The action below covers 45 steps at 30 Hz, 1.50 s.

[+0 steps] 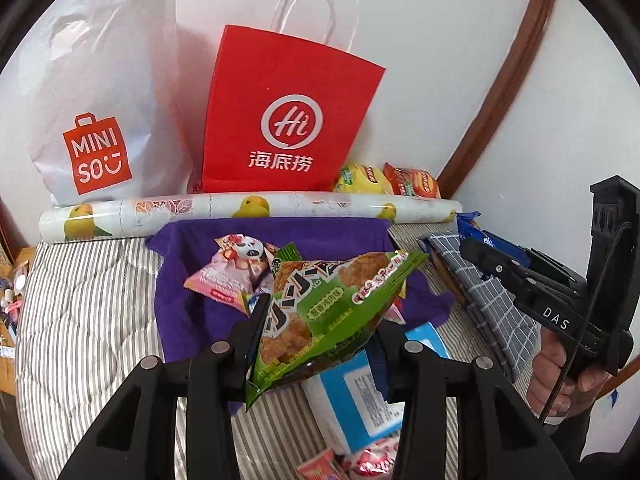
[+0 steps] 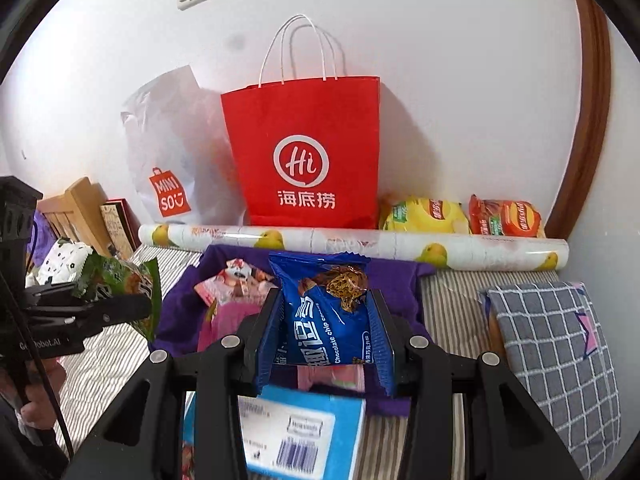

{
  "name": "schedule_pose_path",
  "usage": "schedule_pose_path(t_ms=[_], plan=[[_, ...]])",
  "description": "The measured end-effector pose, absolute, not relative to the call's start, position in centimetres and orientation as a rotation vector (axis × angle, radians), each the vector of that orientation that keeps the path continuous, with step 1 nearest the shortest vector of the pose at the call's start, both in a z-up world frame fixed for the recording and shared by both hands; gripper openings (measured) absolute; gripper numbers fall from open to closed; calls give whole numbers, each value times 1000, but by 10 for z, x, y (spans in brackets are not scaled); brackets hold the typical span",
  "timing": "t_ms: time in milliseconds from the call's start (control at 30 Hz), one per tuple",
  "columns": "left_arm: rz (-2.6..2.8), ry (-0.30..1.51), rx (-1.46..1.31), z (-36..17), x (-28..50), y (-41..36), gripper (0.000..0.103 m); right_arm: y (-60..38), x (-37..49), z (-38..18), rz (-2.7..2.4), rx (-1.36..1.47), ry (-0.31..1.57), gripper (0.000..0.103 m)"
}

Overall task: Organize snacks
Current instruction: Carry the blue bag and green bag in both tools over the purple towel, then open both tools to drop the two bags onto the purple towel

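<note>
My left gripper (image 1: 320, 320) is shut on a green snack packet (image 1: 320, 304) and holds it above the purple cloth (image 1: 184, 312). My right gripper (image 2: 326, 320) is shut on a blue chocolate chip cookie packet (image 2: 326, 312), also above the purple cloth (image 2: 396, 292). A pink panda snack packet (image 1: 234, 268) lies on the cloth, also in the right wrist view (image 2: 236, 280). A red Hi paper bag (image 1: 288, 120) (image 2: 308, 152) stands upright against the wall behind. The left gripper with the green packet (image 2: 120, 284) shows at the left of the right wrist view.
A white Miniso bag (image 1: 104, 120) stands left of the red bag. A pear-printed roll (image 1: 248, 212) lies across the back. Yellow (image 2: 424, 216) and orange (image 2: 504, 216) chip bags sit behind it. A blue-white box (image 2: 300, 432) lies below the grippers. A checked pillow (image 2: 552, 360) lies at right.
</note>
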<state>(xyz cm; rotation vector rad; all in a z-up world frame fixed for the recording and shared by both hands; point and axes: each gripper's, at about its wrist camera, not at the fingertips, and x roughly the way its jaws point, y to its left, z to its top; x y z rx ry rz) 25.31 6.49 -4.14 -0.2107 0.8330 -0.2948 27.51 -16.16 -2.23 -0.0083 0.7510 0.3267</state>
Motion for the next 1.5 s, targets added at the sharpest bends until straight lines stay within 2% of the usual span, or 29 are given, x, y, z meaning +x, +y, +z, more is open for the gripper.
schedule_pose_path(t_ms=[367,867,1100,1167,1233,1500], plan=[[-204,860,-229,-59,287,84,41,-146,322,-47,356,19,788,42],[-163,976,-285,-118,311,93,41,-131,364,-128,433,40,1027,42],[-126,1007,-247,-130,312,91,41,-134,367,-136,434,59,1054,48],[-108,1005,-250,-133,314,92,41,-135,365,-134,434,66,1042,56],[-117,1014,-278,-136,315,94,41,-135,362,-131,434,66,1020,58],[-126,975,-288,-139,318,87,41,-133,351,-122,451,54,982,60]])
